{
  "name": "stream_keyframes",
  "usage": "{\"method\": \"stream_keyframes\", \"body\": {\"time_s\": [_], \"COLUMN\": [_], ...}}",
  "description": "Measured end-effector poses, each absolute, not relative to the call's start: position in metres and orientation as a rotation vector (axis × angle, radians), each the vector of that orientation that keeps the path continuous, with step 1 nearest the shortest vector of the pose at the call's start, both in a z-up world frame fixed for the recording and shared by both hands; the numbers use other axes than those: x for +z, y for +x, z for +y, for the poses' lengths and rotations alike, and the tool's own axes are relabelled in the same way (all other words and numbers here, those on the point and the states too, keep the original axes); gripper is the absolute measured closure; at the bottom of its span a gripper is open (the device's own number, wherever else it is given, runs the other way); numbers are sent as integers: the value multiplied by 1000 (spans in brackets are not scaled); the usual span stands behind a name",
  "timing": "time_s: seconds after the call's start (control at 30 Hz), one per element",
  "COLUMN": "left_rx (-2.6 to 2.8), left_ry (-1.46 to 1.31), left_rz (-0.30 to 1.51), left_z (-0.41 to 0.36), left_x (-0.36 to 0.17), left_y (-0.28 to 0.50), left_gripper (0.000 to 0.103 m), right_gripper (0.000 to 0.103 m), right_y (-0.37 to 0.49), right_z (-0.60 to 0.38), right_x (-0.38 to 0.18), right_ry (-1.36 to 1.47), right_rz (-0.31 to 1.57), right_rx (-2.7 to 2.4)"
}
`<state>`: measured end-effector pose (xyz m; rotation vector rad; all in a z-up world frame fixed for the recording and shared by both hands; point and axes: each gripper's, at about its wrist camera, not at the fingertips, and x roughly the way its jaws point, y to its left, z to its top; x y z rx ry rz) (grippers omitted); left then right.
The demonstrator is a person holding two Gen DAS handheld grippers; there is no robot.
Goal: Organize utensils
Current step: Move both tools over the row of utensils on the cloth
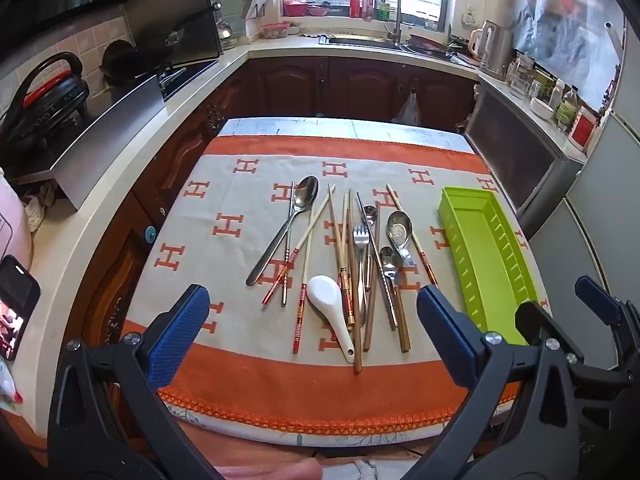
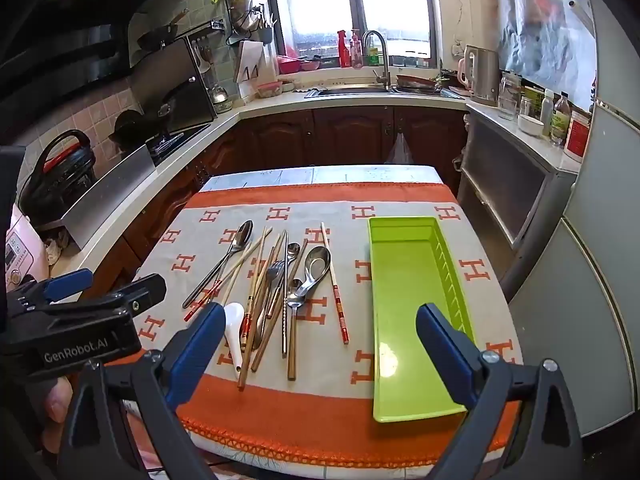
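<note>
Kitchen counters wrap around a small table (image 1: 192, 208) draped in an orange-and-grey cloth (image 2: 304, 404) patterned with H marks. Nearest in the left wrist view, the left gripper (image 1: 313, 324) hangs over the cloth's near edge, tilted downward, its blue pads spread wide with nothing between them. Just beyond lies a loose pile of utensils (image 1: 352, 264): a white ceramic spoon (image 1: 326, 296), chopsticks, a fork (image 1: 360, 236) and several metal spoons. Only this view shows a phone (image 1: 16, 304) on the left counter. The right wrist view shows the right gripper (image 2: 317, 336), equally wide and empty, angled down, above the near part of a green tray (image 2: 404, 280) that sits empty beside the pile. It alone shows a thumb (image 2: 56, 404) under the left gripper's body. Farthest back are the sink (image 2: 352, 90) and window.
</note>
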<state>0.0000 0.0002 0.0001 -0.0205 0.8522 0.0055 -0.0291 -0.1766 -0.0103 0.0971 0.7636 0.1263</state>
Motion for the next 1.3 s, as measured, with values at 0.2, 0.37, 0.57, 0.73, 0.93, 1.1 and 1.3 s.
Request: {"method": "stream_keyframes", "body": {"time_s": [0.2, 0.37, 0.57, 0.73, 0.93, 1.1, 1.3], "left_rx": [4, -29, -48, -73, -91, -103, -115], "left_ry": [46, 13, 12, -21, -39, -51, -16], "left_rz": [844, 887, 881, 875, 887, 885, 853], "left_z": [-16, -17, -22, -21, -22, -23, -31], "left_x": [0, -10, -14, -9, -7, -5, 1], "left_y": [-1, 2, 4, 4, 5, 6, 1], "left_gripper": [3, 3, 4, 4, 10, 11, 11], "right_gripper": [6, 6, 6, 6, 6, 6, 6], "right_y": [-32, -31, -35, -36, -38, -40, -43], "right_z": [-183, -192, -192, -191, -187, -182, -183], "right_x": [-15, -15, -13, -12, -9, -7, -3], "right_ry": [130, 140, 130, 122, 96, 69, 59], "right_rz": [759, 781, 773, 781, 776, 773, 756], "right_rx": [120, 108, 94, 85, 78, 76, 60]}}
